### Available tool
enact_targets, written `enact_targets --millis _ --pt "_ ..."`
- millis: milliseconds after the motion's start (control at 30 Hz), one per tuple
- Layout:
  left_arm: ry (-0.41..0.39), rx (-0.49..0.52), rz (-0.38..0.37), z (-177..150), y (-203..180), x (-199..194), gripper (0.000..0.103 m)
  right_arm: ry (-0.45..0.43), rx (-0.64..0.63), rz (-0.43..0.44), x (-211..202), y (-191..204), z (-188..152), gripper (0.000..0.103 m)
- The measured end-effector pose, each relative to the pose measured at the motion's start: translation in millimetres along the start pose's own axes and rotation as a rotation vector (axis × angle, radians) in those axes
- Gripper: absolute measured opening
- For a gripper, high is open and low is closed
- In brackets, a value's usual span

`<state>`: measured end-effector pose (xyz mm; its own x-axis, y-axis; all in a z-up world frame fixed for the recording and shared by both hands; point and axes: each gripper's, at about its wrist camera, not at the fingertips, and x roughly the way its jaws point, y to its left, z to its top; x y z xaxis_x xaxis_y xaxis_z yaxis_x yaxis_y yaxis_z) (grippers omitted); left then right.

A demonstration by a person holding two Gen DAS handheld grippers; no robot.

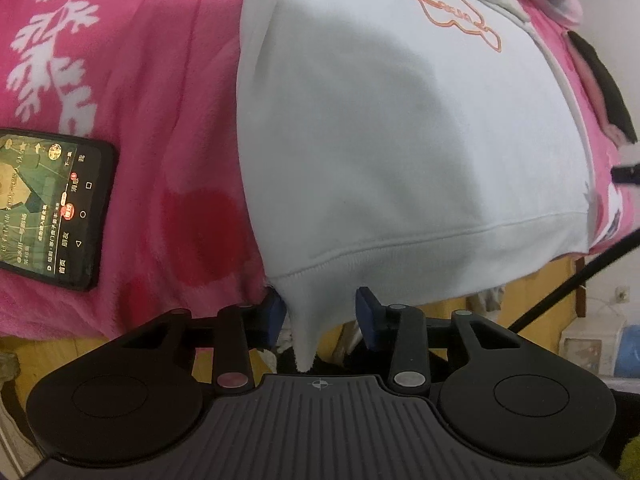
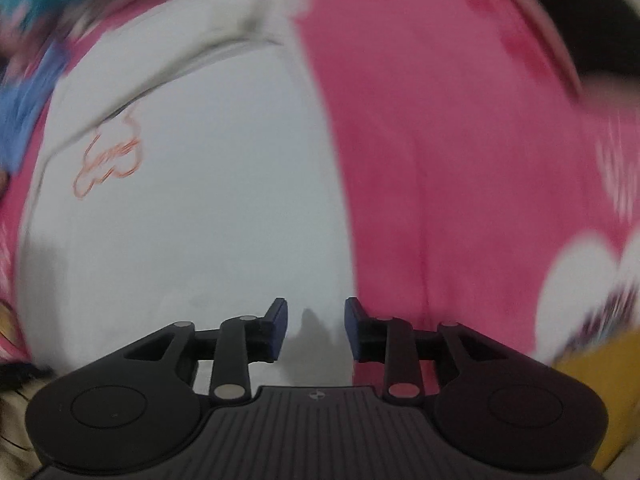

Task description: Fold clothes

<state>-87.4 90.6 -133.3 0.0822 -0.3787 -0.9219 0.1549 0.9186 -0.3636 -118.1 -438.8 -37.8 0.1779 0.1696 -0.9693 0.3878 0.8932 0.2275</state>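
A white sweatshirt with an orange outline logo lies flat on a pink blanket. Its hem runs along the bed's near edge. One hem corner droops down between the blue pads of my left gripper, which stands open, with the left pad close beside the cloth. The right wrist view is motion-blurred. It shows the same sweatshirt and logo. My right gripper is open over the garment's right edge, where white cloth meets the pink blanket.
A phone with a lit screen lies on the blanket left of the sweatshirt. A black object rests at the right side of the bed. A thin black rod crosses the lower right. Yellow wood shows below the bed edge.
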Motion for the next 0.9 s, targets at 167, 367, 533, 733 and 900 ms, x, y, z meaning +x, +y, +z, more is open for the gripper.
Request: enact_targets --millis 167,367,533,733,900 --pt "0.045 0.048 0.005 1 -6 2 0.037 0.131 0.166 0.139 33 -39 -20 0.039" --pt "0.069 0.058 0.023 3 -11 5 0.031 0.186 0.213 0.222 57 -55 -45 0.04" --pt "0.069 0.052 0.055 4 -9 3 0.011 0.189 0.137 0.215 60 -46 -57 0.021" --pt "0.048 0.091 0.032 4 -16 -10 0.004 0.159 0.107 0.221 43 -37 -66 0.002" --pt "0.001 0.097 -0.035 3 -18 -38 0.004 0.101 0.122 0.255 11 -25 -63 0.002"
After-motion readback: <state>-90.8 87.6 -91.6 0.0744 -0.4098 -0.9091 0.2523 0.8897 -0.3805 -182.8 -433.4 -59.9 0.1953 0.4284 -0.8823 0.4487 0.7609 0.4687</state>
